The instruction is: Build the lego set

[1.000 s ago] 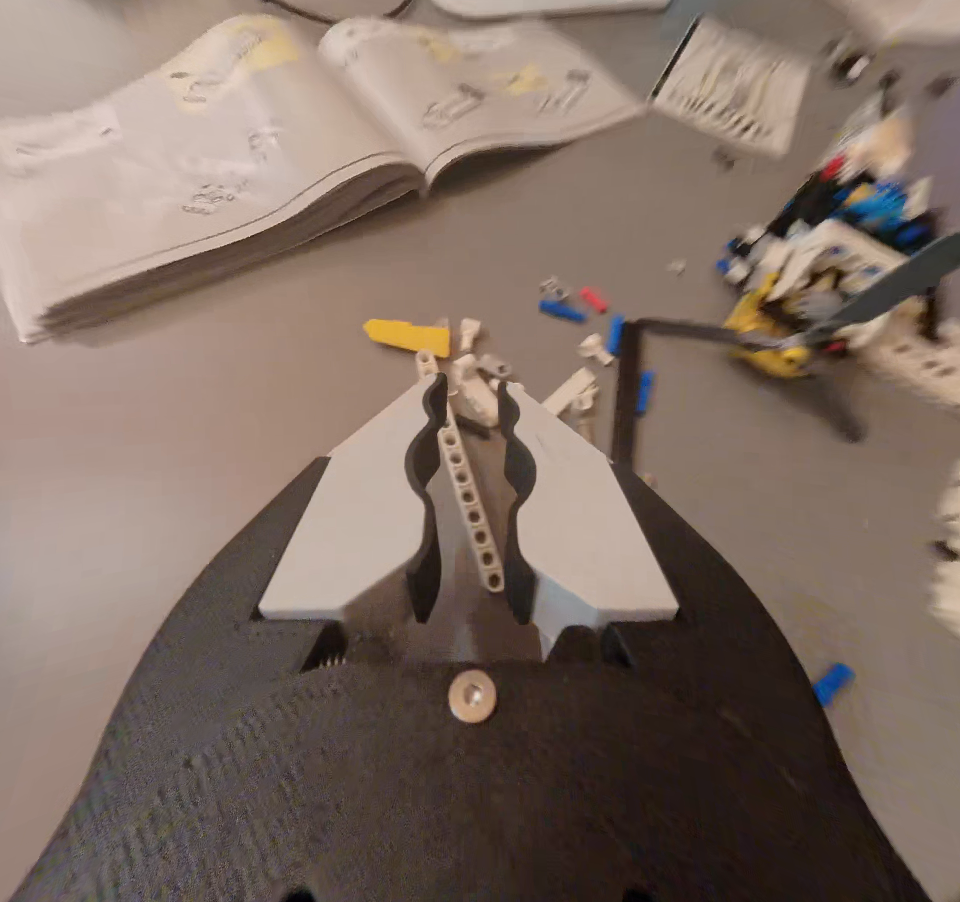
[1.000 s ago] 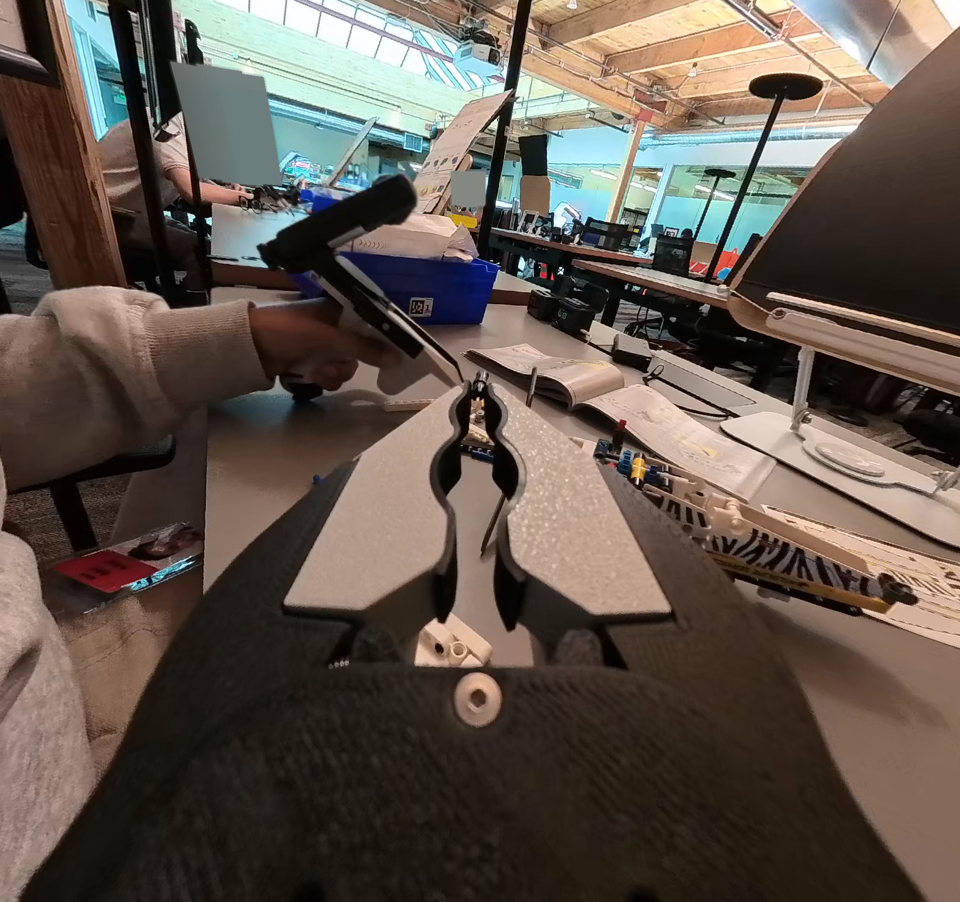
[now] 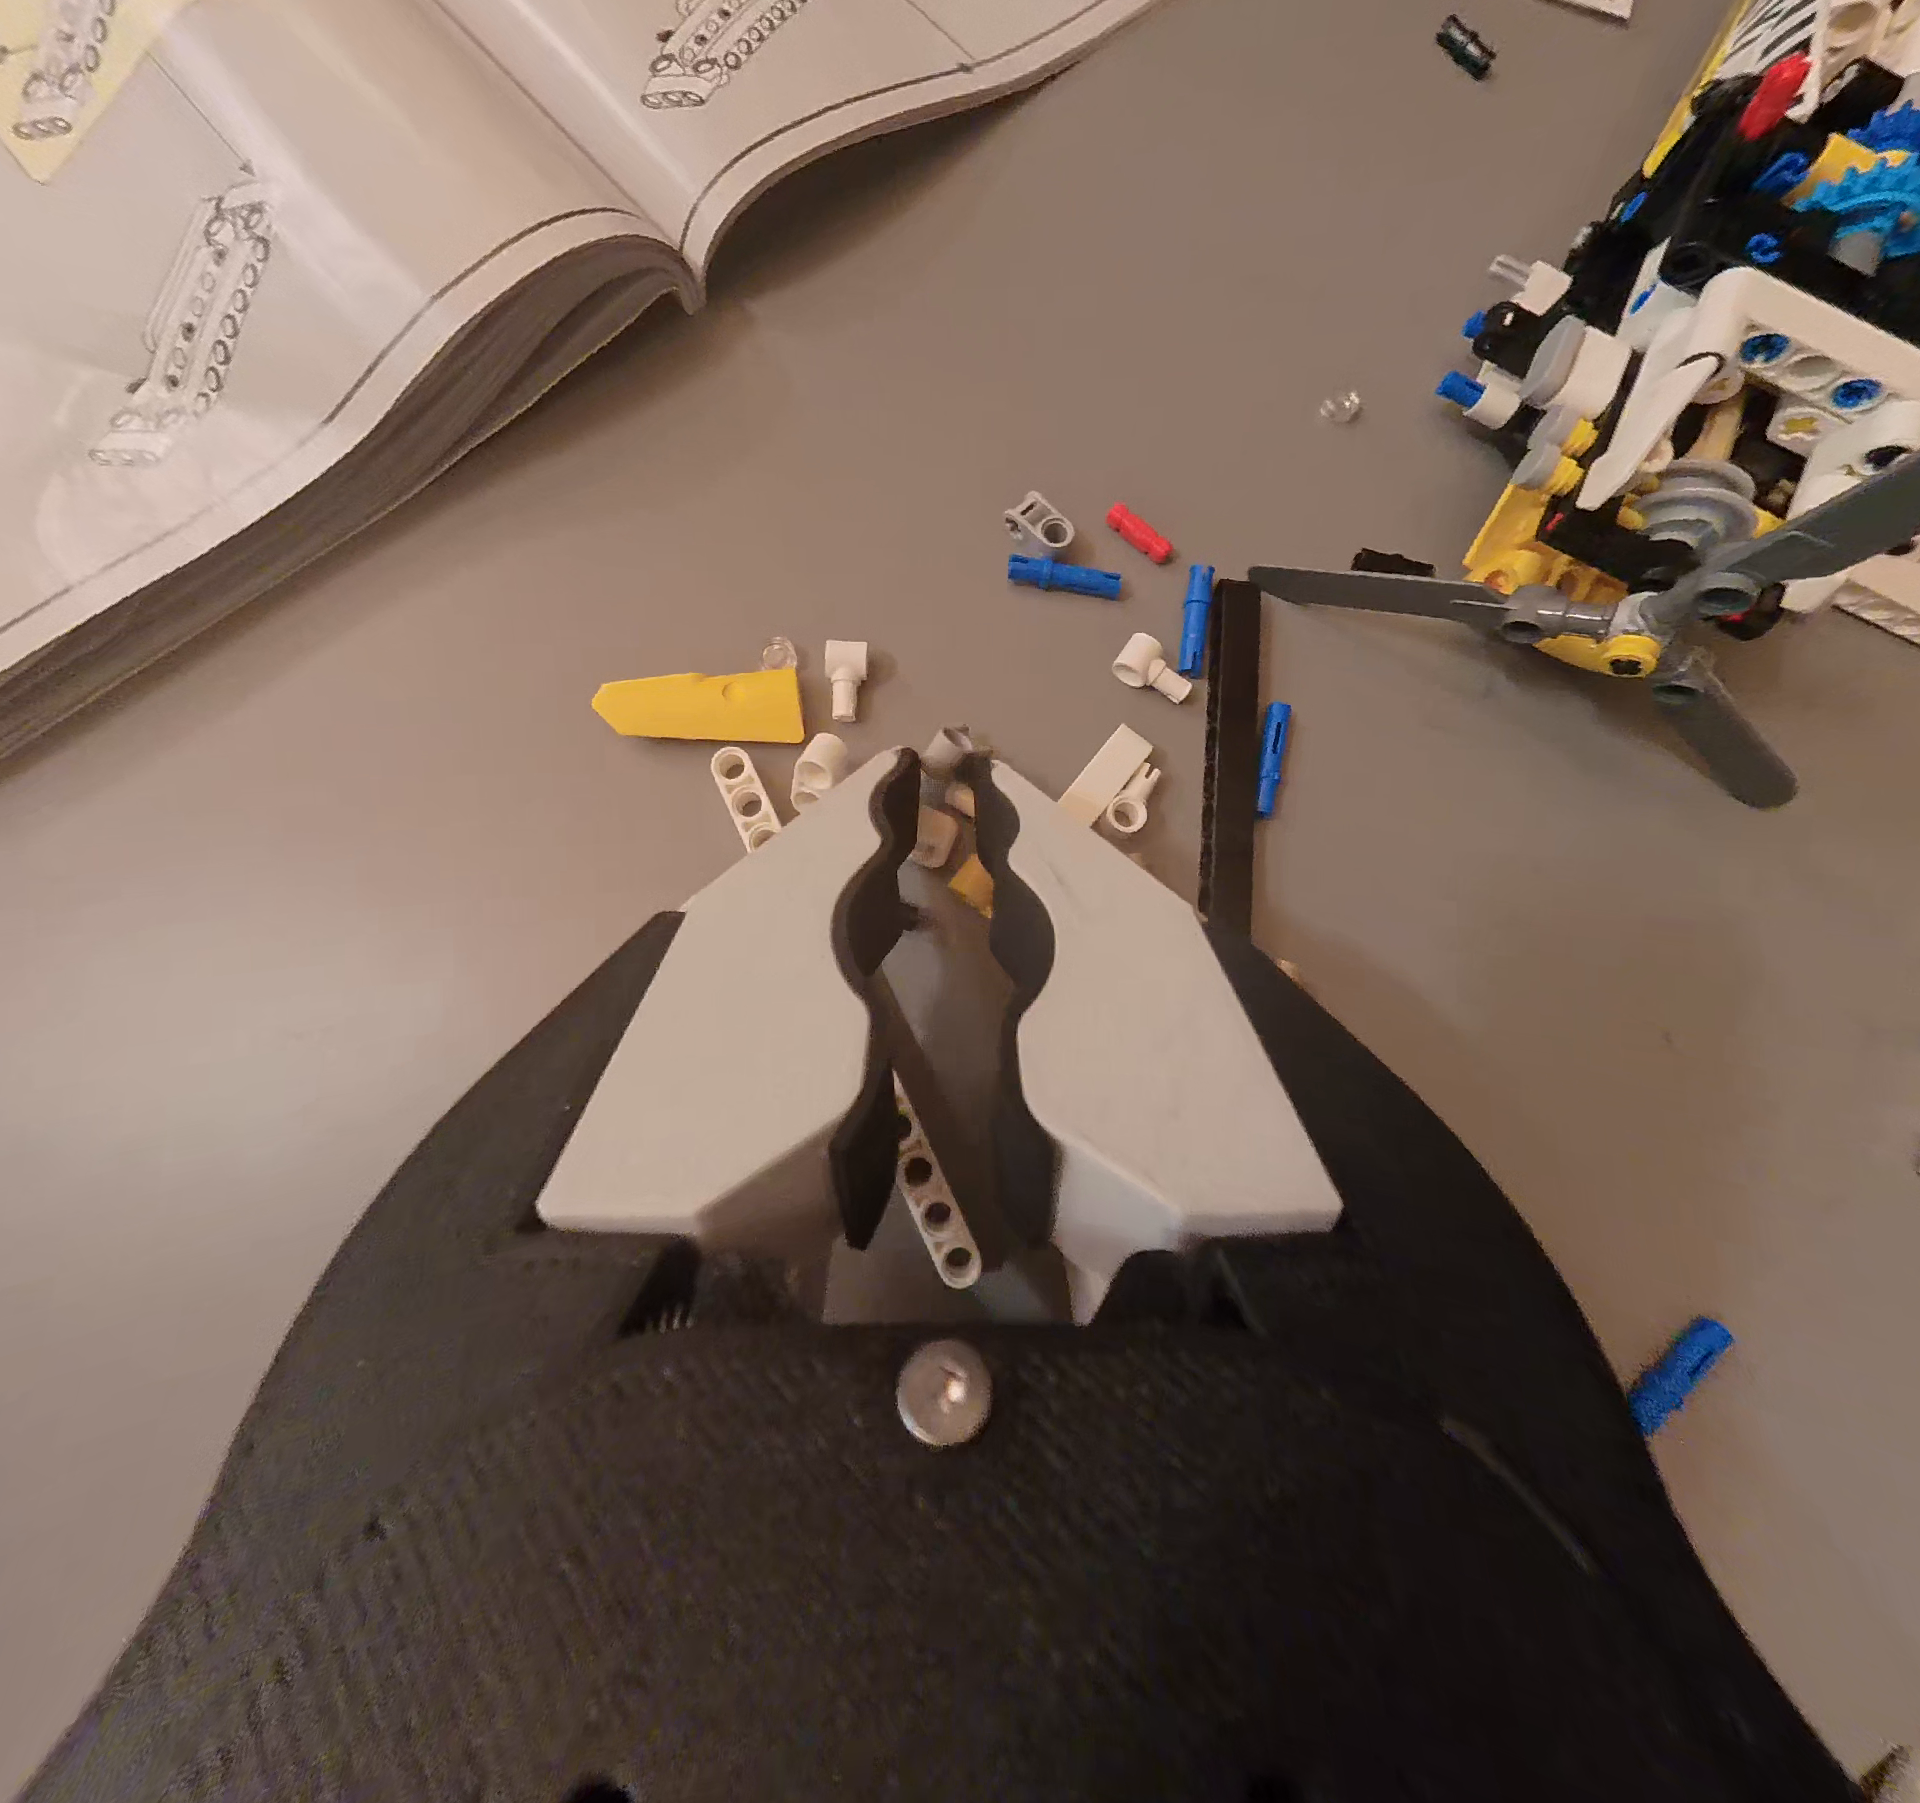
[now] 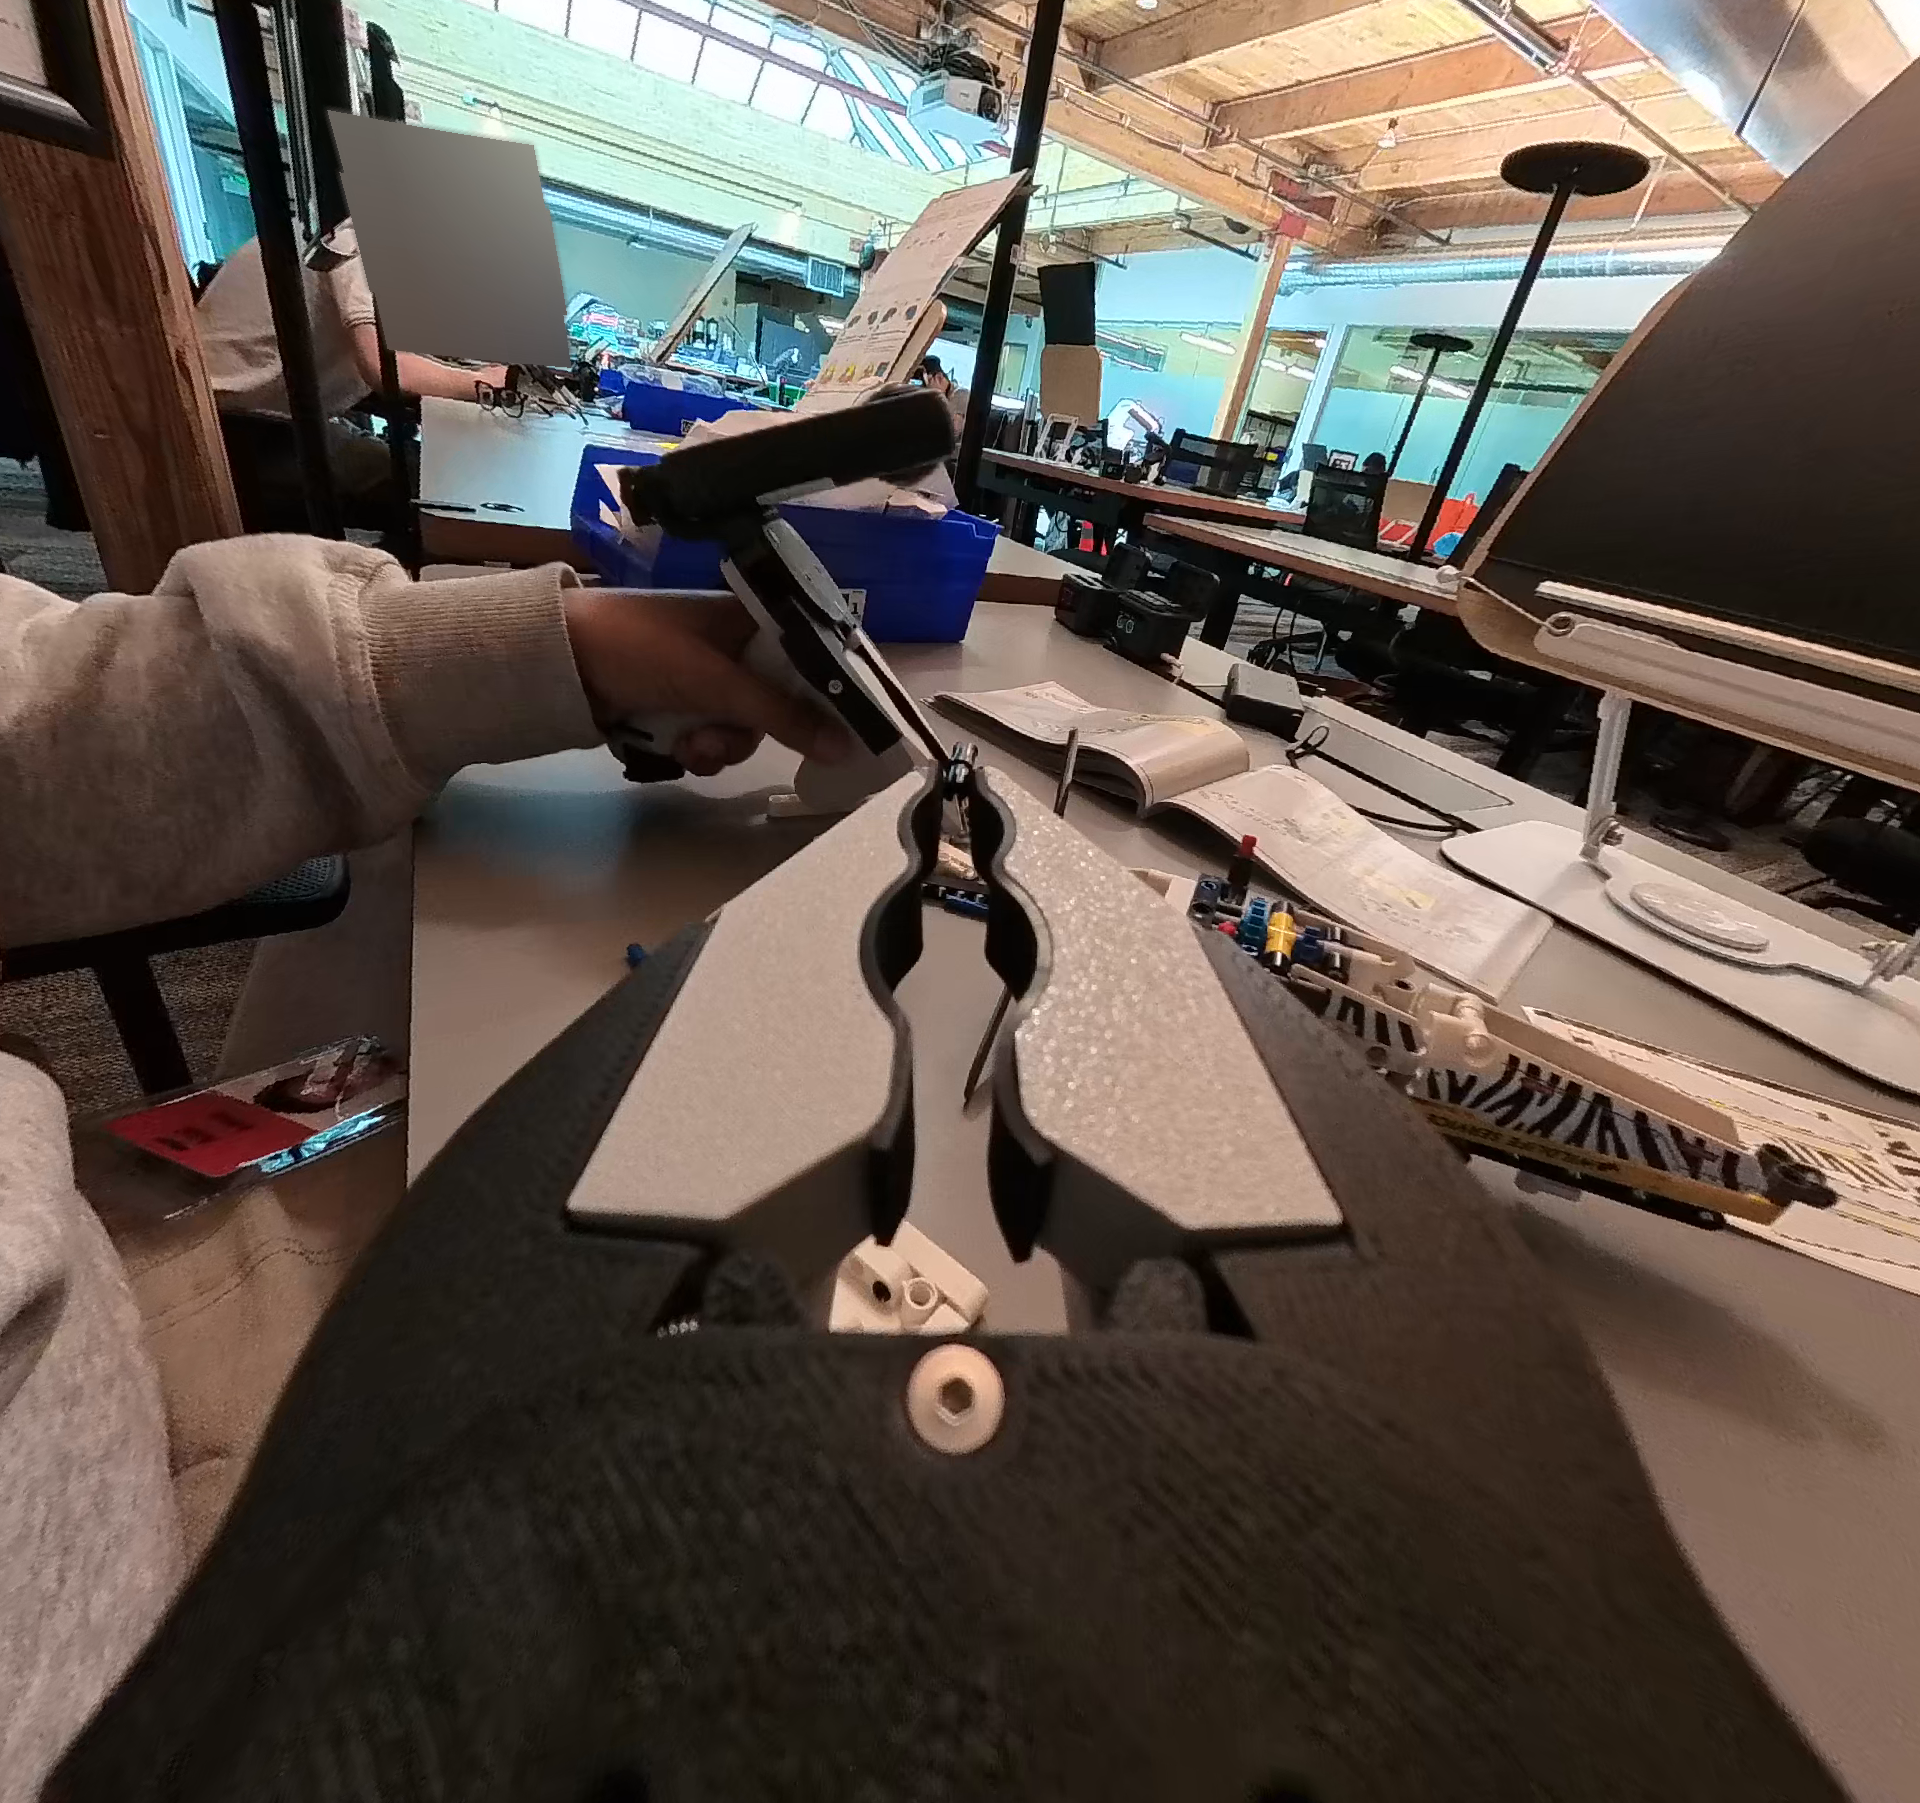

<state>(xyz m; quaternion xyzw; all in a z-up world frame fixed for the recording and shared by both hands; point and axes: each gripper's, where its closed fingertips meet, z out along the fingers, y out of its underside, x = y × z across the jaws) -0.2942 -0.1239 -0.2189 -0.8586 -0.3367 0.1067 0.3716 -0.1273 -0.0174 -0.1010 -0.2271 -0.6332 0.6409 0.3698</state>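
left wrist view looks down on a grey worktop (image 3: 312, 922). at far left lies an open instruction booklet (image 3: 364, 143). next comes a flat yellow piece (image 3: 707, 707), with small white pins and a short white holed beam just beside it. at centre the left hand-held gripper (image 3: 940, 774) has its tips pinched on a small grey connector (image 3: 948, 747); a black strip and a white holed beam (image 3: 935, 1203) cross the gap farther back between the fingers. right of the tips stands a long black beam (image 3: 1226, 745), with blue pins and a red pin (image 3: 1140, 531) near it. at far right sits the partly built lego model (image 3: 1714, 382), white, yellow and black, with grey rotor blades (image 3: 1382, 595).

right wrist view shows a sleeved arm at left, its hand (image 4: 686, 683) gripping the other tool. at centre the right hand-held gripper (image 4: 956, 787) has its tips nearly together on a small black piece (image 4: 956, 771). to the right lies the model's zebra-striped boom (image 4: 1558, 1109).
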